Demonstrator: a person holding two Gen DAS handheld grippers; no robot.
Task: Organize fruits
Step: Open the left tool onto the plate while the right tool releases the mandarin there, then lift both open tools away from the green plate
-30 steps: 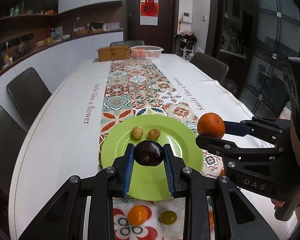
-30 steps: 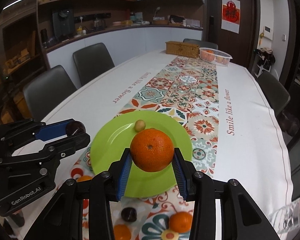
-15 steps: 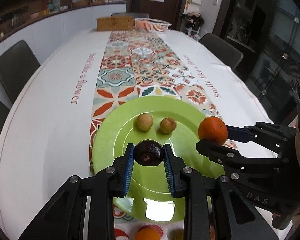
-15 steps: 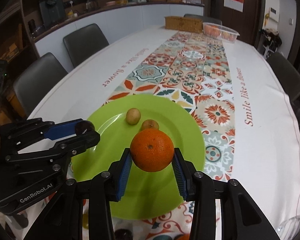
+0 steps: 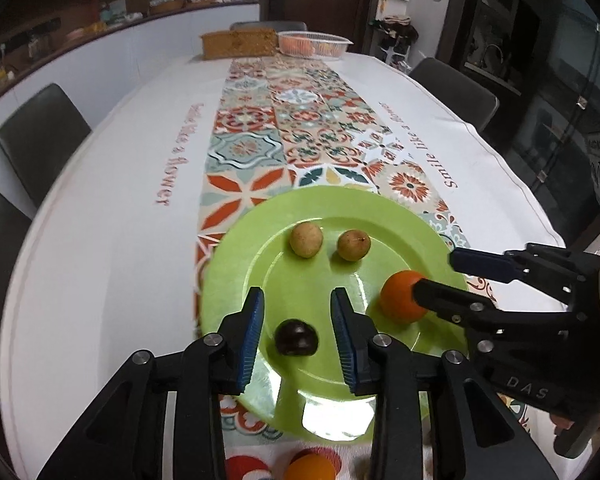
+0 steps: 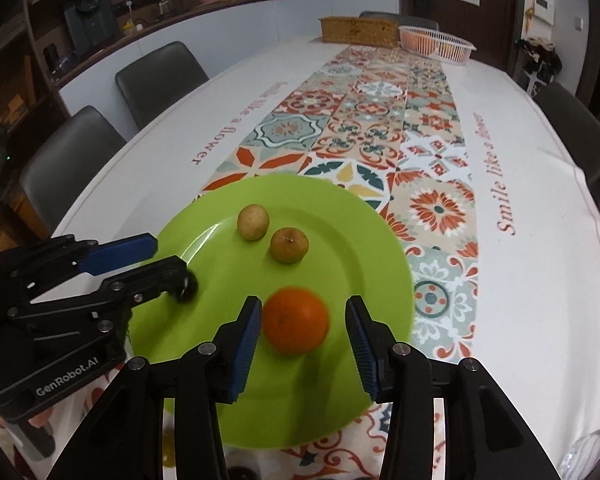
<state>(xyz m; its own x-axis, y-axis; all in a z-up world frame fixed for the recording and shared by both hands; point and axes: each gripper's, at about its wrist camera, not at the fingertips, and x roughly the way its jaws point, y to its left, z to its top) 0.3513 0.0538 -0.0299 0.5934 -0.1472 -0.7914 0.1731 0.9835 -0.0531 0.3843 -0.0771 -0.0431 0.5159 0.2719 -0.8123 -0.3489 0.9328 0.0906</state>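
Finish opening both at once, left gripper [image 5: 298,334] jaws parting off dark fruit [image 5: 296,337] and right gripper [image 6: 302,336] jaws parting off orange [image 6: 296,321], both fruits loose on green plate [image 5: 384,208]; then lift straight up, avoid nudging so nothing rolls.

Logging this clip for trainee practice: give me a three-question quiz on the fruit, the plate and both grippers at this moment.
1. How many fruits lie on the green plate?
2. True or false: the right gripper clamps the orange.
3. What lies between the left gripper fingers: A) orange, B) dark fruit, C) nothing?

Key:
1. Four: two small tan fruits, the dark fruit and the orange.
2. False; its jaws are opening and the orange rests on the plate, clear of both pads.
3. B; it lies loose on the plate as the jaws open.
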